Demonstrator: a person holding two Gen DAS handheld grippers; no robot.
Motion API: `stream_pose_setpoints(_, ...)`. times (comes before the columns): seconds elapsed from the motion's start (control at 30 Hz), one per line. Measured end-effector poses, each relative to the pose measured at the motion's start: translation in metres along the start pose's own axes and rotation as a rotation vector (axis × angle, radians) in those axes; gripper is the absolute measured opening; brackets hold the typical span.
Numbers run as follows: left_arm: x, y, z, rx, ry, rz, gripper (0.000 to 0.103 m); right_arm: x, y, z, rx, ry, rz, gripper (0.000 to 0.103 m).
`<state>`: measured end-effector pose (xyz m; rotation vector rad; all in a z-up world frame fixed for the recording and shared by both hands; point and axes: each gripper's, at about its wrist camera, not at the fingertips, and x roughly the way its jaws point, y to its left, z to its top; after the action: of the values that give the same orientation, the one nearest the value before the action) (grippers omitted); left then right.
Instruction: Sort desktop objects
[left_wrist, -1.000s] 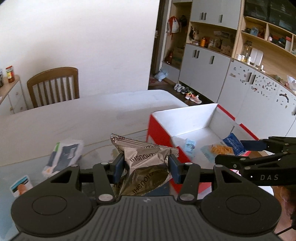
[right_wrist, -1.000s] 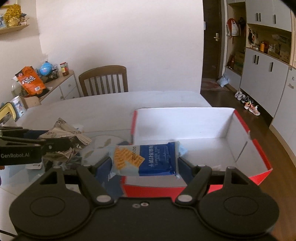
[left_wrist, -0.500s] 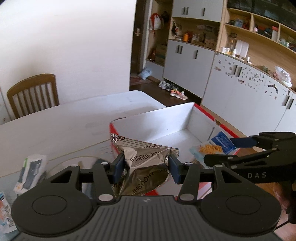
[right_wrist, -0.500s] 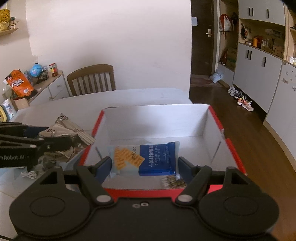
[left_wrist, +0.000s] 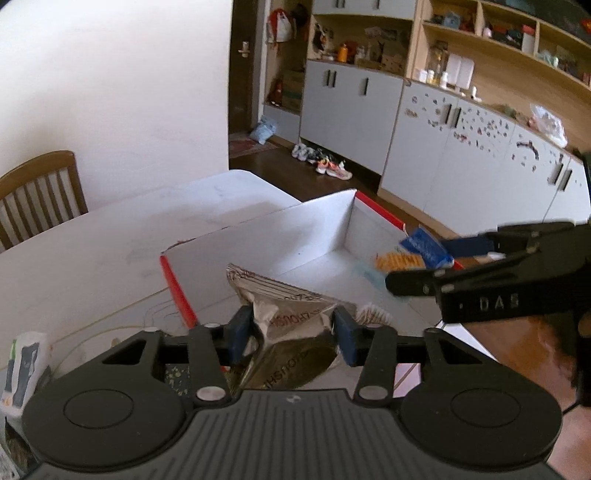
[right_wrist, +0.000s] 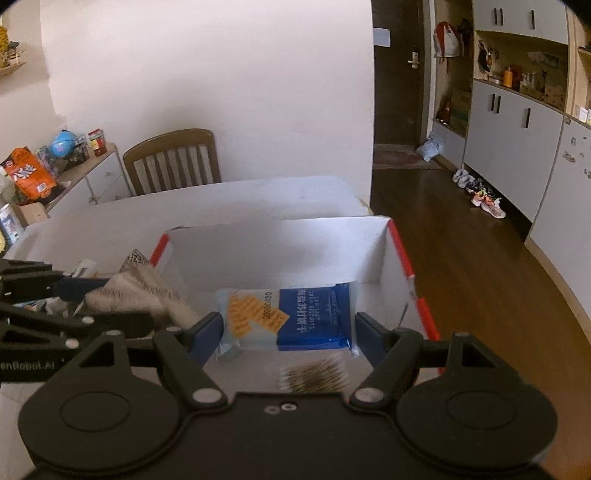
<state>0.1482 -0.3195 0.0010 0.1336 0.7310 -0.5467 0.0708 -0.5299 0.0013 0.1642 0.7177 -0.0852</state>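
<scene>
A white cardboard box (left_wrist: 266, 236) with red edges stands open on the white table (left_wrist: 110, 240). My left gripper (left_wrist: 293, 332) hangs over the box's near-left corner, and its jaws are closing on the crumpled silver snack bag (left_wrist: 291, 306) between the pads. In the right wrist view that left gripper (right_wrist: 110, 301) and silver bag (right_wrist: 144, 291) show at the left. My right gripper (right_wrist: 290, 328) is shut on a blue-and-white cracker packet (right_wrist: 314, 314), held flat over the box (right_wrist: 277, 251) interior. The left wrist view shows the right gripper (left_wrist: 417, 264) and packet (left_wrist: 424, 251) at the right.
A small striped wrapper (right_wrist: 314, 374) lies on the box floor. A white packet (left_wrist: 22, 362) rests on the table at the left. A wooden chair (right_wrist: 173, 162) stands behind the table, and a sideboard (right_wrist: 92, 177) with clutter is at the far left. Wood floor (right_wrist: 461, 240) lies past the table's right edge.
Both grippers have carried their packets sideways, from the box's near-left edge to above its interior. The left jaws have narrowed slightly on the silver bag.
</scene>
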Motion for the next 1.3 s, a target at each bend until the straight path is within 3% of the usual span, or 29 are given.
stream_pose_setpoints(0.07, 0.008, 0.000, 0.002, -0.002, 0.021, -0.020, 0.044, 0.004, -0.004, 0.003, -0.005, 0.002, -0.003, 0.076)
stream_pose_setpoints(0.13, 0.018, 0.000, 0.003, 0.004, 0.043, -0.032, 0.034, 0.009, -0.007, 0.005, -0.012, 0.007, -0.014, 0.076)
stream_pose_setpoints(0.4, 0.047, -0.006, 0.009, 0.051, 0.118, -0.050, 0.033, 0.040, -0.016, 0.016, -0.040, 0.078, -0.005, 0.076)
stream_pose_setpoints(0.7, 0.068, -0.005, 0.002, 0.062, 0.194, -0.058, 0.033, 0.098, -0.010, 0.018, -0.091, 0.240, 0.008, 0.077)
stream_pose_setpoints(1.1, 0.076, -0.004, 0.002, 0.070, 0.232, -0.056, 0.033, 0.134, -0.001, 0.010, -0.116, 0.396, -0.020, 0.077)
stream_pose_setpoints(1.3, 0.077, -0.002, 0.003, 0.065, 0.238, -0.064, 0.034, 0.138, -0.003, 0.006, -0.090, 0.415, -0.020, 0.081)
